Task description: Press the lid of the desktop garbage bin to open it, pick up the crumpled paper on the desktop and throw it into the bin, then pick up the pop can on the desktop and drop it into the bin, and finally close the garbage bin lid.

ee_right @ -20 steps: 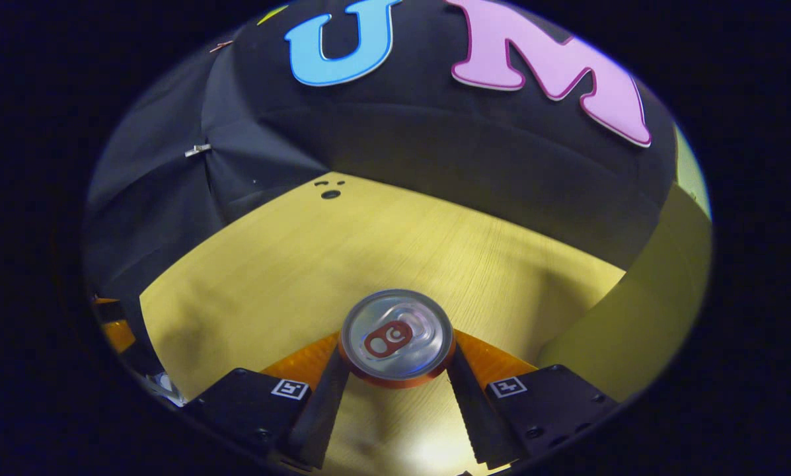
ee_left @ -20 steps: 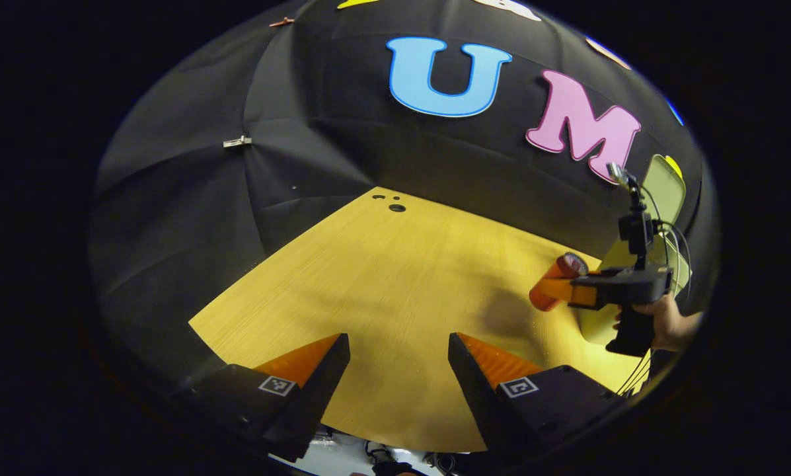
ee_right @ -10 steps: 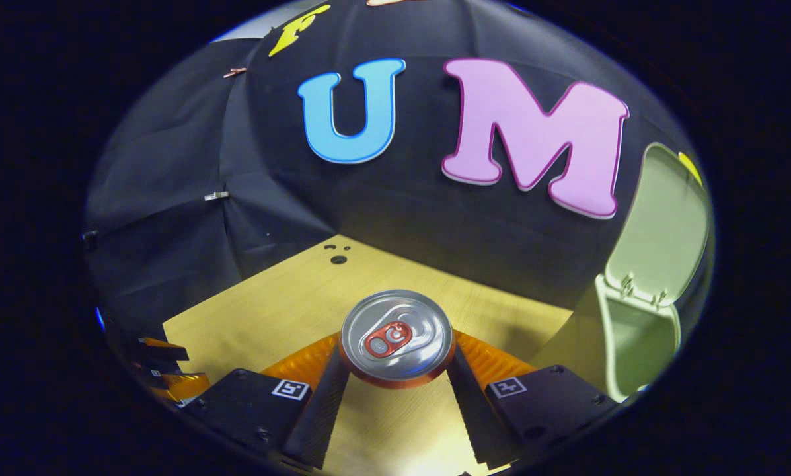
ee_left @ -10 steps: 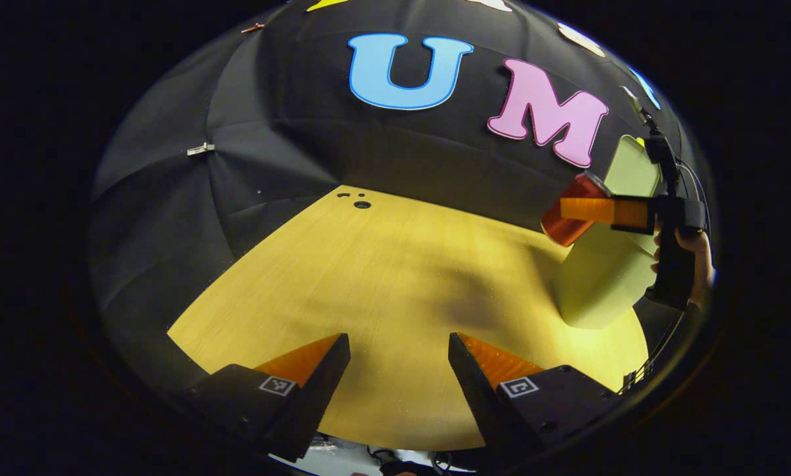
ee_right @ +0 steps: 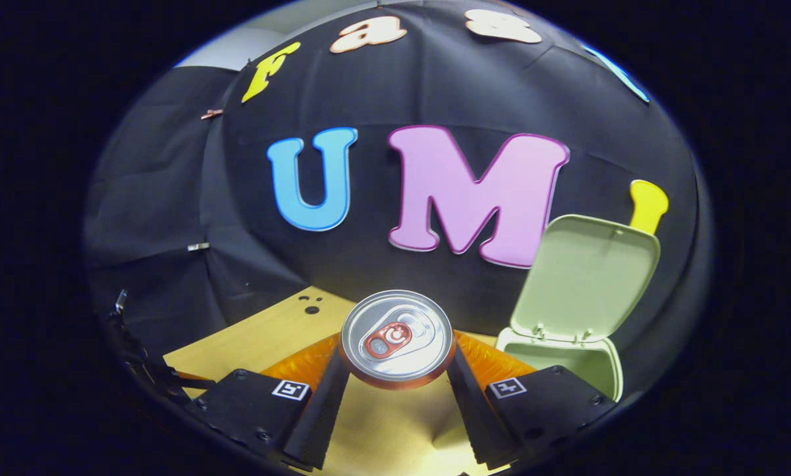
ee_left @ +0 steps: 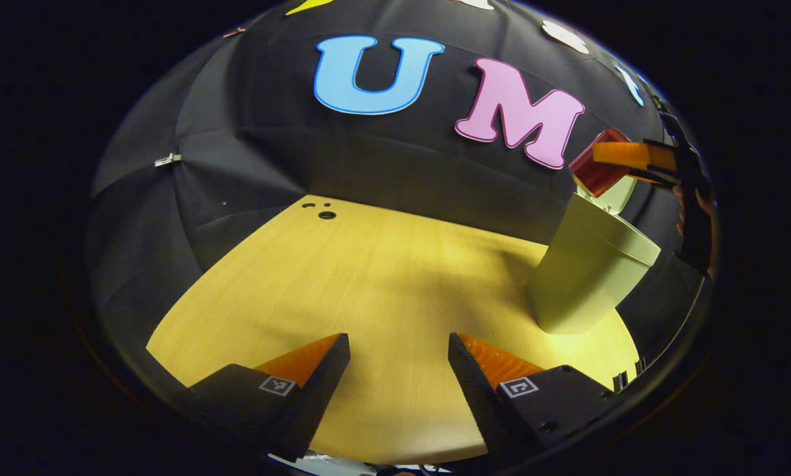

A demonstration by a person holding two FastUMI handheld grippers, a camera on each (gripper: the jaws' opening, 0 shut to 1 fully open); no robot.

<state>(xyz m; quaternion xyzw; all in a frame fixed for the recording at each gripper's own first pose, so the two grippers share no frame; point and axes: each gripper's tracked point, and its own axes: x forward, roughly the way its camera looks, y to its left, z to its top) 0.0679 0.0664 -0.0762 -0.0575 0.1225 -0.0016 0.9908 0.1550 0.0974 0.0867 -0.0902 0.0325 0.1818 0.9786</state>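
Observation:
In the right gripper view my right gripper (ee_right: 396, 370) is shut on the pop can (ee_right: 396, 336), whose silver top with its red tab faces the camera. The pale green bin (ee_right: 583, 370) stands just to the right with its lid (ee_right: 587, 277) raised. In the left gripper view the same bin (ee_left: 587, 271) sits at the right on the wooden table (ee_left: 369, 291), and the red can (ee_left: 597, 170), held by the right gripper (ee_left: 606, 158), hangs above the bin's rim. My left gripper (ee_left: 399, 363) is open low over the table with nothing between its fingers.
The wooden table (ee_right: 269, 337) has small round holes (ee_left: 326, 214) near its far corner. Black cloth walls close in behind and to the left. A hand (ee_left: 689, 205) holds the right gripper at the far right edge.
The right gripper has lifted the can from table height up to above the bin's rim. The open bin has come into view beside it. The left gripper has stayed open, shifting slightly.

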